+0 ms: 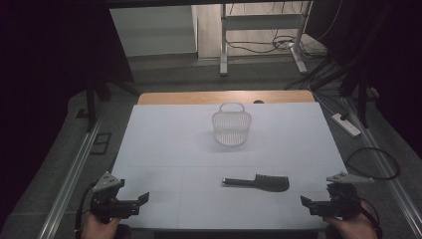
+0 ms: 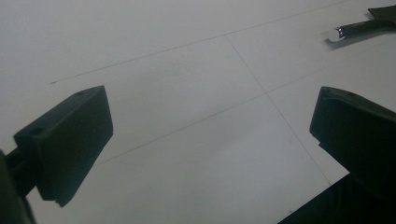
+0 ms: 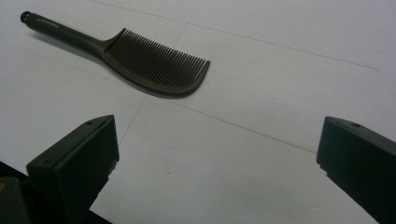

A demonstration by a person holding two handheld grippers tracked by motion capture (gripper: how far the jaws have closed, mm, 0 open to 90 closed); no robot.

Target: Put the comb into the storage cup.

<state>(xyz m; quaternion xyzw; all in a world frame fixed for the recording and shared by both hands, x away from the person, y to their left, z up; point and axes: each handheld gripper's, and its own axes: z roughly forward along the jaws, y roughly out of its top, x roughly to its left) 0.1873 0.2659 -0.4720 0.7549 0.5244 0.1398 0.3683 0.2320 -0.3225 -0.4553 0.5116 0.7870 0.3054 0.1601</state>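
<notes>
While both tools wait wide open and empty at the near corners, the comb [image 1: 259, 182] lies flat across the bench [image 1: 164, 144], handle pointing left, nearer the right tool [image 1: 309, 204] than the left tool [image 1: 140, 201].

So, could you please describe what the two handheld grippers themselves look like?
Both are black. The left gripper and right gripper each carry a grey three-cornered plate on top, and a dark cable trails from each. In the gripper views the jaws end in blocky, matte black pads with small holes on their upper faces. No sleeves are visible.
</notes>
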